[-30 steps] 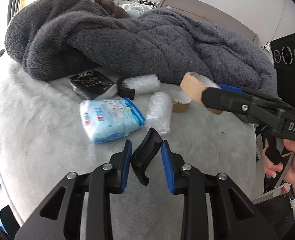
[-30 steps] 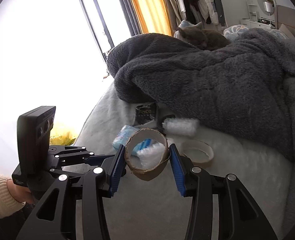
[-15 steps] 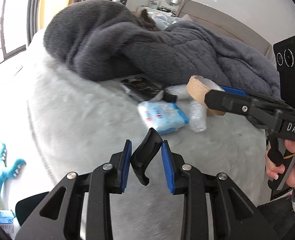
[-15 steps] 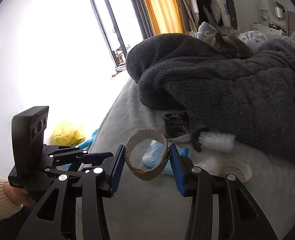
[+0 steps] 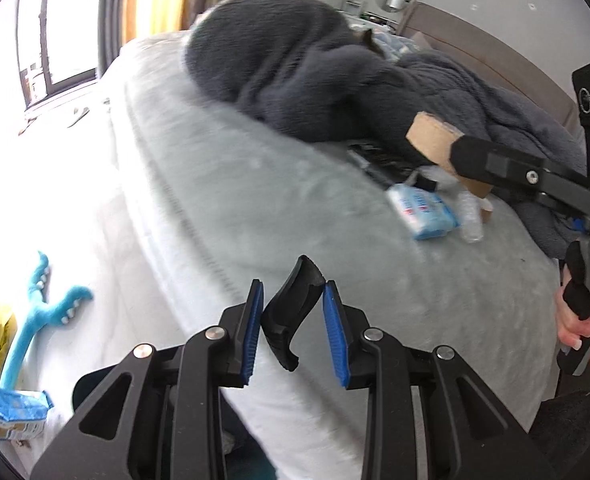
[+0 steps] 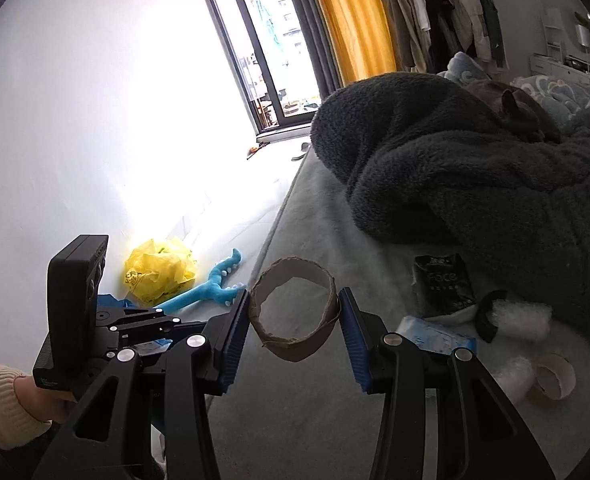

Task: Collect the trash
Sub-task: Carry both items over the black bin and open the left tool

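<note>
Holding: both hand-held grippers loaded, above the bed [image 5: 255,208] edge.
Left hand-held gripper [image 5: 293,308]: pads clamped on curved black plastic piece [image 5: 291,312].
Right hand-held gripper [image 6: 295,318]: pads clamped on cardboard ring [image 6: 295,312], opening facing camera.
On bed: blue wipes pack [image 5: 423,212], black packet [image 6: 443,284], bubble wrap rolls [image 6: 519,320], small tape core [image 6: 553,380], near grey blanket [image 6: 475,172].
Floor: yellow bag [image 6: 159,272], blue toy [image 6: 211,288].

Brown cardboard ring [image 6: 295,322] between blue-padded black fingers [image 6: 231,344]; dark grey blanket [image 6: 475,184] at two o'clock, yellow bag [image 6: 159,270] at nine, pale grey bed [image 6: 315,400].
</note>
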Demonstrator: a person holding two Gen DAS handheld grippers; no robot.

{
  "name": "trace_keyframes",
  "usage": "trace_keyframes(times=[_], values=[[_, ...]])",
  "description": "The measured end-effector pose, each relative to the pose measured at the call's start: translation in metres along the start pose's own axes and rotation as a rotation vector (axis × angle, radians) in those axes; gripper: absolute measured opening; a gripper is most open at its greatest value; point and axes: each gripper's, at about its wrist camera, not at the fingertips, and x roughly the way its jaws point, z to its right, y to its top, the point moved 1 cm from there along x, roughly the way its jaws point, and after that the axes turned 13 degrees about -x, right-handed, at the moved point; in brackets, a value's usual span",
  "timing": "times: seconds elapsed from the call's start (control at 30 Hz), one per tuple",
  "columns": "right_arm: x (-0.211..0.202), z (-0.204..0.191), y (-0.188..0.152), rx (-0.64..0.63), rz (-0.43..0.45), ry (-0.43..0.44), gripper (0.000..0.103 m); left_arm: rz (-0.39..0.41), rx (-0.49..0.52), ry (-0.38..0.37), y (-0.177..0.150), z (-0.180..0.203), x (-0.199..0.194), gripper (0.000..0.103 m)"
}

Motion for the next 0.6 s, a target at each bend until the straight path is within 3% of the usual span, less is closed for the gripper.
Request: trace_keyframes(times=[0.27, 0.6], values=[[0.034, -0.041, 0.015, -0.034, -0.017, 0.059, 0.046, -0.044, -0.057, 0.066, -0.009, -0.05, -0.005, 0.033], [0.08, -0.096, 0.025, -0.063, -0.071, 0.133, 0.046, -0.161, -0.168, 0.144, -0.034, -0.125, -0.003, 0.033]])
